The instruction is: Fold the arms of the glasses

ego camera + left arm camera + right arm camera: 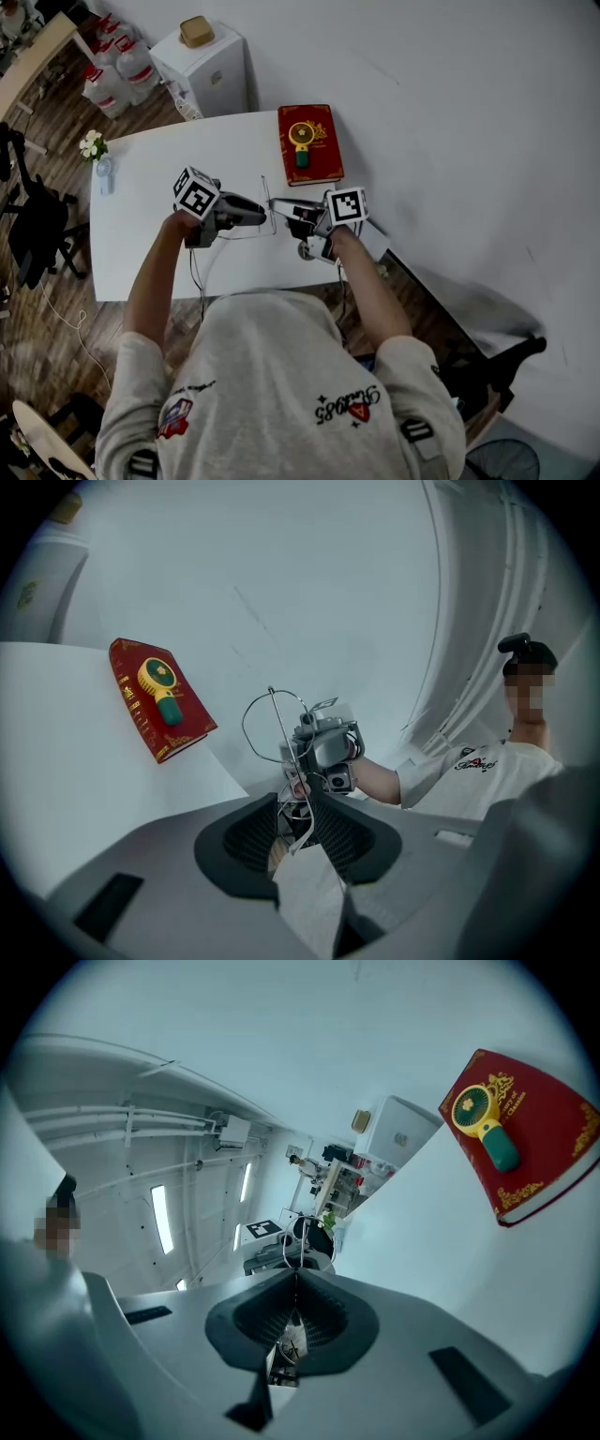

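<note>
Two grippers meet nose to nose over the white table (150, 253), and the glasses (265, 211) hang in the air between them, just above the near half of the tabletop. The right gripper (281, 205) has its jaws pressed together on the thin wire frame; its own view shows the lens loops sticking out just past the closed tips. The left gripper (255, 215) stands at a narrow gap: part of the wire runs between its pads, but they are not clamping it.

Orientation now: the frame's long axis runs left to right in the head view, gripper to gripper, roughly along the table's near edge. One straight wire, an arm by the look of it, juts away from the person toward the red book (309, 145). In the left gripper view that wire rises steeply from the jaws, with a lens loop curving off to its left.

Room to move: the book, with a small handheld fan (301, 141) lying on it, sits at the far right edge, near but clear of the glasses. The right hand is over the table's near right corner. Plenty of bare table opens leftward, out to a small flower vase (97, 155) at the left edge.
</note>
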A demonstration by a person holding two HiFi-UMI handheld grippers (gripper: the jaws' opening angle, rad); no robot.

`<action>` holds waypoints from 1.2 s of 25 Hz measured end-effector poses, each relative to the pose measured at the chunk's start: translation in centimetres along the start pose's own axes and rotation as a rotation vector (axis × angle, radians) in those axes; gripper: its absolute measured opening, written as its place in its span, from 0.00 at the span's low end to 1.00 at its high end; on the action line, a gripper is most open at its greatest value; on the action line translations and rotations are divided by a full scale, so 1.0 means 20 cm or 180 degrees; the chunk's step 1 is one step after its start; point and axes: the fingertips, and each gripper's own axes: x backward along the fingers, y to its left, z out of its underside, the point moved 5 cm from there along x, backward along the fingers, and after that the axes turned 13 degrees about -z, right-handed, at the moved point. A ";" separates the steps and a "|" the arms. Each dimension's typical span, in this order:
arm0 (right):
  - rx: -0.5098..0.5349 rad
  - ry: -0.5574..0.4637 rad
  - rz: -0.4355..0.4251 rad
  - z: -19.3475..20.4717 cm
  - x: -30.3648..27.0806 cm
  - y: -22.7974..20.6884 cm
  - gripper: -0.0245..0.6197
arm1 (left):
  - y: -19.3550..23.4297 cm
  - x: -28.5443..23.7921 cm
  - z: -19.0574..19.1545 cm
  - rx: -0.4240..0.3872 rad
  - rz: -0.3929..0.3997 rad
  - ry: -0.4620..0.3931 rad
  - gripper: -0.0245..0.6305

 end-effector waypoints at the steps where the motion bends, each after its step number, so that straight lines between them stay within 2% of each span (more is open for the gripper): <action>1: -0.0003 0.0008 -0.0002 0.00 -0.01 0.00 0.05 | 0.00 -0.01 0.00 -0.0019 -0.0006 0.0033 0.20; 11: -0.0012 -0.0009 -0.0024 0.00 -0.02 0.00 0.05 | 0.00 -0.03 -0.01 -0.0028 0.0008 0.0090 0.21; 13: -0.0015 -0.0034 0.0003 -0.01 -0.01 0.00 0.05 | 0.01 -0.01 -0.02 -0.0021 -0.0009 0.0041 0.26; 17: 0.0083 -0.0083 0.0062 -0.03 0.01 0.00 0.05 | 0.02 0.08 -0.04 -0.0055 -0.0137 -0.0210 0.28; 21: 0.0086 -0.0136 0.0118 -0.05 0.05 -0.01 0.05 | 0.09 0.24 -0.10 0.0001 -0.0482 -0.0781 0.31; 27: 0.0169 -0.0219 0.0160 -0.07 0.07 -0.01 0.05 | 0.18 0.61 -0.06 0.0313 -0.1149 -0.2120 0.31; 30: 0.0227 -0.0318 0.0168 -0.11 0.08 -0.02 0.05 | 0.18 0.71 0.04 0.0546 -0.1368 -0.2466 0.31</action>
